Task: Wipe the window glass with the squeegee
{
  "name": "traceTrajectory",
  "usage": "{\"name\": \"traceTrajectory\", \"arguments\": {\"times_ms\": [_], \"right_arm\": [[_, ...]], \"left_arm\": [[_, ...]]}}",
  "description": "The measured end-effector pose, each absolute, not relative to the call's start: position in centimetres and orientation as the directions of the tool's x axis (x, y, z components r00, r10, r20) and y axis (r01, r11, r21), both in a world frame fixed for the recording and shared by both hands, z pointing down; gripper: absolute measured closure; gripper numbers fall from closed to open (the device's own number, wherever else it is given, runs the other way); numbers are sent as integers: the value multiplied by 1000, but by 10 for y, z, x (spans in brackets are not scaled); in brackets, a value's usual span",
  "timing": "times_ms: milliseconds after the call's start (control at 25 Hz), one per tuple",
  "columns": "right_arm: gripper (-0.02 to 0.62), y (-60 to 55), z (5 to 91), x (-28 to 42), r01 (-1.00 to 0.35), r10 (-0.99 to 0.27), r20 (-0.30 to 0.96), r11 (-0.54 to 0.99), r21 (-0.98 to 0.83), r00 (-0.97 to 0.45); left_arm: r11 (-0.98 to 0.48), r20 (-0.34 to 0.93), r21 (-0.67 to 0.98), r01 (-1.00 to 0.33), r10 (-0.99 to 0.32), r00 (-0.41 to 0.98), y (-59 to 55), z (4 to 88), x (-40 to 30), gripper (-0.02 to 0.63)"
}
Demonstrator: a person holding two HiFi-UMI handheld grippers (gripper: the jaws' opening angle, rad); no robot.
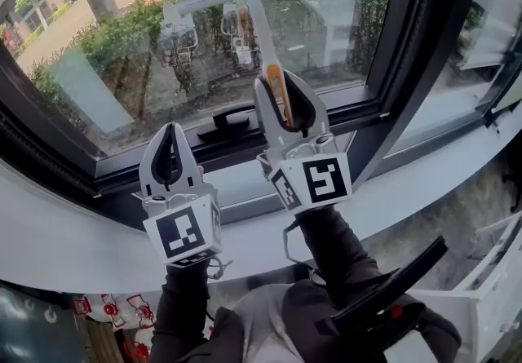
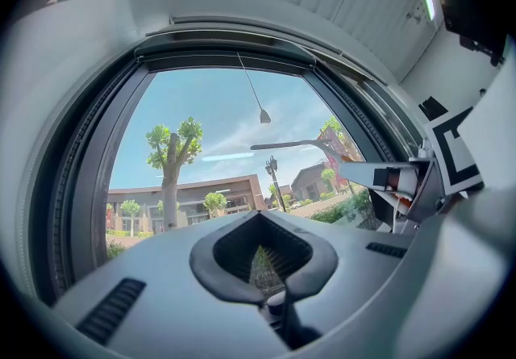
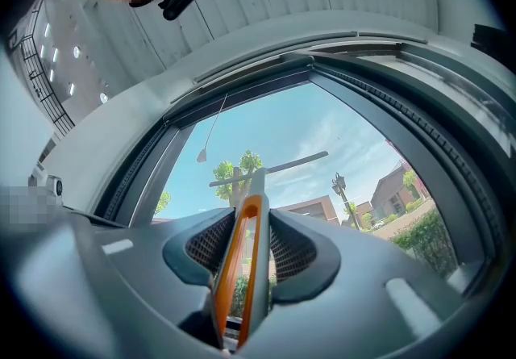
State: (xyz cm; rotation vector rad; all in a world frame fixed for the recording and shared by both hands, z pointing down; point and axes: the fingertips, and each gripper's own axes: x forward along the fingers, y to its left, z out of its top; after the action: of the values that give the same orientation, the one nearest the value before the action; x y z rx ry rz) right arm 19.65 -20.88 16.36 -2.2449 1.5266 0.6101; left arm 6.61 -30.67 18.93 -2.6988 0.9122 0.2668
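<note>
Nearest, the left gripper (image 1: 171, 131) hung idle, its jaws together on nothing. Beyond it the right gripper (image 1: 280, 86) was clamped on the orange handle of the squeegee (image 1: 258, 23), whose blade sat high up, seemingly at the window glass (image 1: 106, 68). With the grip so far from the blade, the handle might have twisted, lifting one end and leaving streaks.

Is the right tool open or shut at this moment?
Shut: the right tool has both jaws pressed against the orange-and-grey handle of the squeegee.
</note>
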Motion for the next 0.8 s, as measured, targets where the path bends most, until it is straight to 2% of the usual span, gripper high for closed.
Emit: {"name": "traceTrajectory", "arguments": {"times_ms": [800], "right_arm": [[468,-204,214,190,-931,-814,-461,-357,-80,352]], "left_arm": [[-776,-228,-222,-590,-547,805,-298,200,72,606]]}}
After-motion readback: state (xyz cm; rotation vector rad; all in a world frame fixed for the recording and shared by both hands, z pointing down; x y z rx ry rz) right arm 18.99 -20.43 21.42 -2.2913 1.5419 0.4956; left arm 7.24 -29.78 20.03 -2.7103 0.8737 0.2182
